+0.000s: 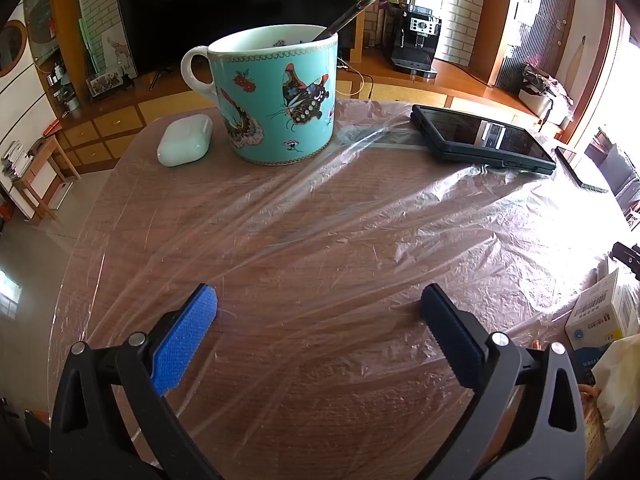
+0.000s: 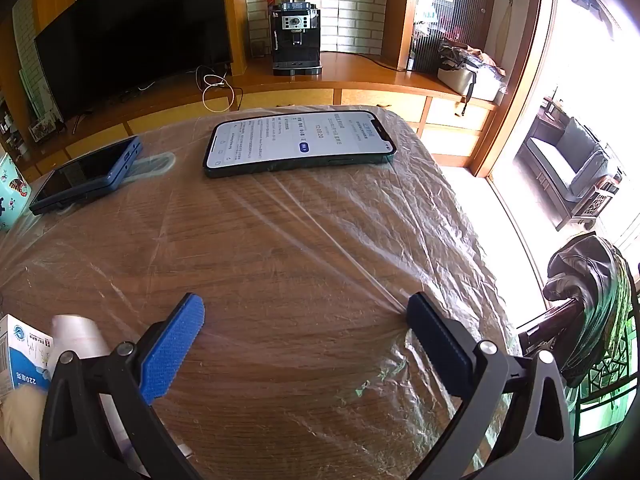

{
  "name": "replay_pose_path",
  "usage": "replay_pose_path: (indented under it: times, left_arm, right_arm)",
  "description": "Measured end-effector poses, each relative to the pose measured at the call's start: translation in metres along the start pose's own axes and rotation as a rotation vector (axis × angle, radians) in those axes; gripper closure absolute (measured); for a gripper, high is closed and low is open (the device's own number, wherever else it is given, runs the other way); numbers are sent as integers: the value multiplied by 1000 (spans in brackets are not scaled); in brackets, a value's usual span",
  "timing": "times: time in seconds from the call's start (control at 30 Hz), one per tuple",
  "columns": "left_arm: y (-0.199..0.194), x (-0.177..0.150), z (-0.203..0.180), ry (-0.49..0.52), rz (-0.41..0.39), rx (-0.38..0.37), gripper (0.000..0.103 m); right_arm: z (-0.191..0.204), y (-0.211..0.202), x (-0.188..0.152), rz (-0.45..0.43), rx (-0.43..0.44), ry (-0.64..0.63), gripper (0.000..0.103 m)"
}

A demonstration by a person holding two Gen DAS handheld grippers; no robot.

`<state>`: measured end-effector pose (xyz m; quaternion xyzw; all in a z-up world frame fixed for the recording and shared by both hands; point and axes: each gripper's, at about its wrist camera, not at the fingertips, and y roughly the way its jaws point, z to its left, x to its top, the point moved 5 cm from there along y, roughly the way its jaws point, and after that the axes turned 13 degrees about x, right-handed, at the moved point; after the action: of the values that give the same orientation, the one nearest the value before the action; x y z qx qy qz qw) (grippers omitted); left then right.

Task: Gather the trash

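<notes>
A thin clear plastic sheet [image 1: 360, 216] lies spread and wrinkled over the wooden table; in the right wrist view the same sheet [image 2: 360, 216] runs to the table's right edge. My left gripper [image 1: 320, 304] hovers open just above the sheet near the table's front, nothing between its blue pads. My right gripper [image 2: 304, 316] is open too, over the sheet, and its right fingertip [image 2: 420, 312] sits close to a stretched crease. A small white and blue carton [image 1: 600, 312] lies at the right in the left wrist view; the carton [image 2: 16, 356] shows at the lower left in the right wrist view.
A turquoise butterfly mug [image 1: 276, 96] with a spoon stands at the back beside a white earbud case [image 1: 184, 140]. A dark folding phone [image 1: 484, 140] and a lit phone [image 2: 300, 144] rest on the sheet. A white roll [image 2: 80, 336] lies by the carton. A chair [image 2: 588, 320] stands to the right.
</notes>
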<state>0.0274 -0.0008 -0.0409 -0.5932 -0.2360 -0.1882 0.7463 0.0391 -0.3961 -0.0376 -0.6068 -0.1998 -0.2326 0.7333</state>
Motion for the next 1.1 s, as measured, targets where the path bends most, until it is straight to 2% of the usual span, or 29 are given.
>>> replay_pose_path:
  times: [1.1]
  left_arm:
    - [0, 0, 0, 1, 1, -1, 1]
  right_arm:
    - [0, 0, 0, 0, 0, 0, 4]
